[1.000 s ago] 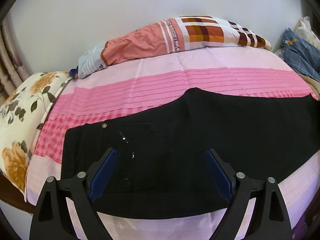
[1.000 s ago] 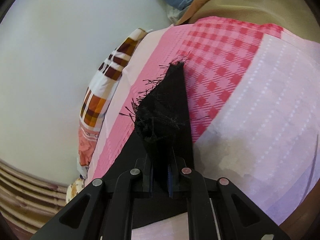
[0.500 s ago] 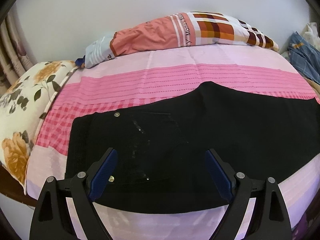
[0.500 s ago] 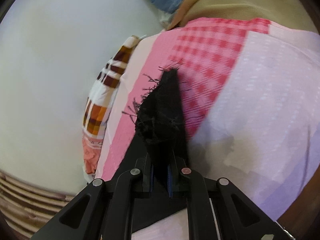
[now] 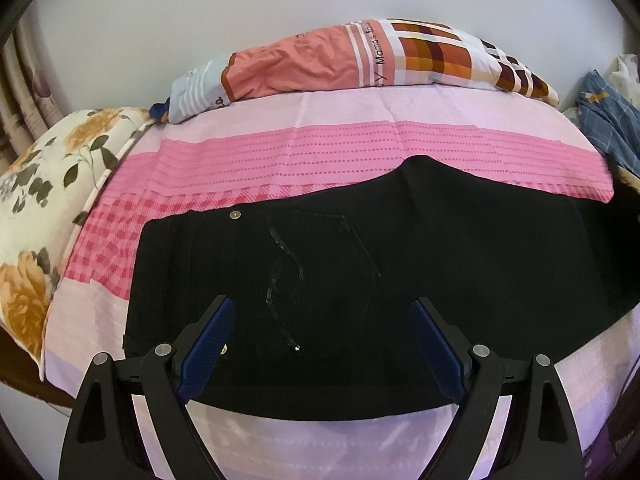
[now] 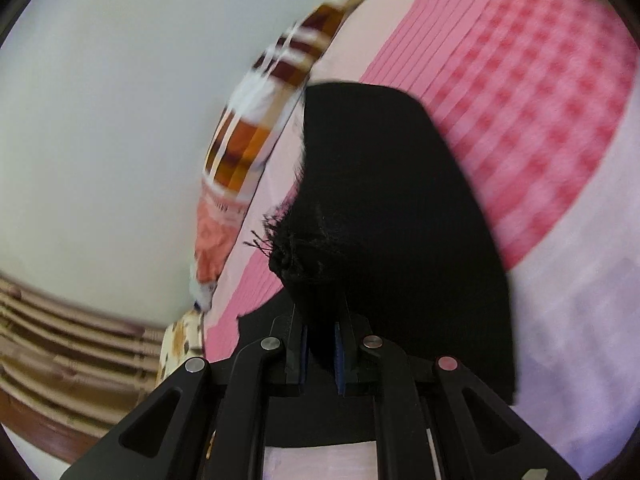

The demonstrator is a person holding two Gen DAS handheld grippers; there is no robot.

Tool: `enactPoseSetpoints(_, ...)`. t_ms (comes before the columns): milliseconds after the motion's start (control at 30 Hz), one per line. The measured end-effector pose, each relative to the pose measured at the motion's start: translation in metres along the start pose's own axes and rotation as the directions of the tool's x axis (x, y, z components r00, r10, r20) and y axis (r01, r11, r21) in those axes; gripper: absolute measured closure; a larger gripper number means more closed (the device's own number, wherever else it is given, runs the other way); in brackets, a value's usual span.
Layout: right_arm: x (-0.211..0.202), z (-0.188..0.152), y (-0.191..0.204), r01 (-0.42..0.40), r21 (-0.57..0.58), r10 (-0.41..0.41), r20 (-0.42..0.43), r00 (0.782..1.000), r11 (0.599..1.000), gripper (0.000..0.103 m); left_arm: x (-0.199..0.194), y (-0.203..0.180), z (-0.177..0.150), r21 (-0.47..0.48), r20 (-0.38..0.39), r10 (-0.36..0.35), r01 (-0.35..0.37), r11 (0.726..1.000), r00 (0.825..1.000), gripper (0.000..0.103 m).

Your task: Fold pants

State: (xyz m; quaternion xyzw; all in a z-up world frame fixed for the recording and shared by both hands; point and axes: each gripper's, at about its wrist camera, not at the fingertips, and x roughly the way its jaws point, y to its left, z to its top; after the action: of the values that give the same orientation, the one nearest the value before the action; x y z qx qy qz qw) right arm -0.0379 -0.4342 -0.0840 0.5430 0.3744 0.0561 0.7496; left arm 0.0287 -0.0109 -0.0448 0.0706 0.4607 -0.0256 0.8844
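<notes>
The left gripper (image 5: 320,340) is spread wide above the near edge of the black pants (image 5: 400,272), its two blue pads (image 5: 206,348) standing well apart with nothing between them; whether they touch the cloth cannot be told. The right gripper (image 6: 320,344) is pressed together on a frayed hem end of the pants (image 6: 384,216), the cloth lifted and draped forward over the fingers (loose threads stick out at its left edge). There is one pair of pants, lying flat across a pink and lilac bedsheet (image 5: 280,152), waist end to the left with a back pocket and one metal rivet (image 5: 236,214) showing, the legs running off to the right. Two pillows are in view: a plaid and salmon one (image 5: 360,60) at the far edge against the wall, and a floral one (image 5: 40,184) at the left. A blue checked cloth (image 5: 608,120) is cut off at the far right. The right wrist view is motion-blurred, and the raised cloth hides most of the bed beyond it.
</notes>
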Motion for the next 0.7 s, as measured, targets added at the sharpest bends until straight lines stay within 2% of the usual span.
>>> enactPoseSetpoints(367, 0.077, -0.045, 0.042, -0.048, -0.057, 0.037, -0.181, 0.983, 0.997, 0.092, 0.005, 0.008, -0.002, -0.031, -0.024, -0.019, 0.018, 0.999, 1.000, 0.014)
enactPoseSetpoints(700, 0.109, -0.077, 0.058, -0.071, -0.094, 0.042, -0.283, 0.958, 0.993, 0.092, 0.011, 0.006, -0.005, -0.028, -0.050, -0.040, 0.038, 0.999, 0.998, 0.014)
